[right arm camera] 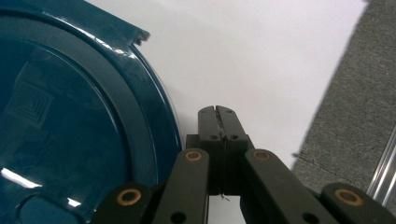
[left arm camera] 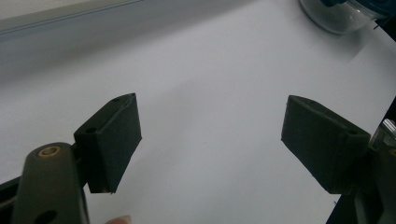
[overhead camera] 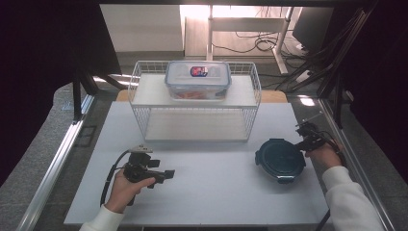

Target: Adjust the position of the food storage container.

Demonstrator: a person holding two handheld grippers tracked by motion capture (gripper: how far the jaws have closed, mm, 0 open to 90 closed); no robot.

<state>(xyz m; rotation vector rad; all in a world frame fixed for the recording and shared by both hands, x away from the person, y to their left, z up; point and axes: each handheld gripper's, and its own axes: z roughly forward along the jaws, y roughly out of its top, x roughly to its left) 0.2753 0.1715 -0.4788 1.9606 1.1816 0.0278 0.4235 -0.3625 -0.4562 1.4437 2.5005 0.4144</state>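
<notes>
Down at the near edge, the left gripper (overhead camera: 166,174) sits over bare white table (overhead camera: 211,192) with its jaws spread wide and nothing between them. It's aimed across toward the right side, so I'd guess it's parked there ready to help, not doing anything itself.

Over on the right, the right gripper (overhead camera: 302,144) has its jaws pressed flat together, holding nothing, and its tip is just beside the rim of the round dark-teal container (overhead camera: 280,160). Closed like that, it looks more set up to nudge or steady the thing than to pinch it. Can't tell from the right gripper view whether it's actually touching the rim or just short of it.

That container sits on the table's right side, lid on. Further back, a clear rectangular food box (overhead camera: 197,79) rests on top of the white wire shelf (overhead camera: 144,120), well apart from both grippers.
</notes>
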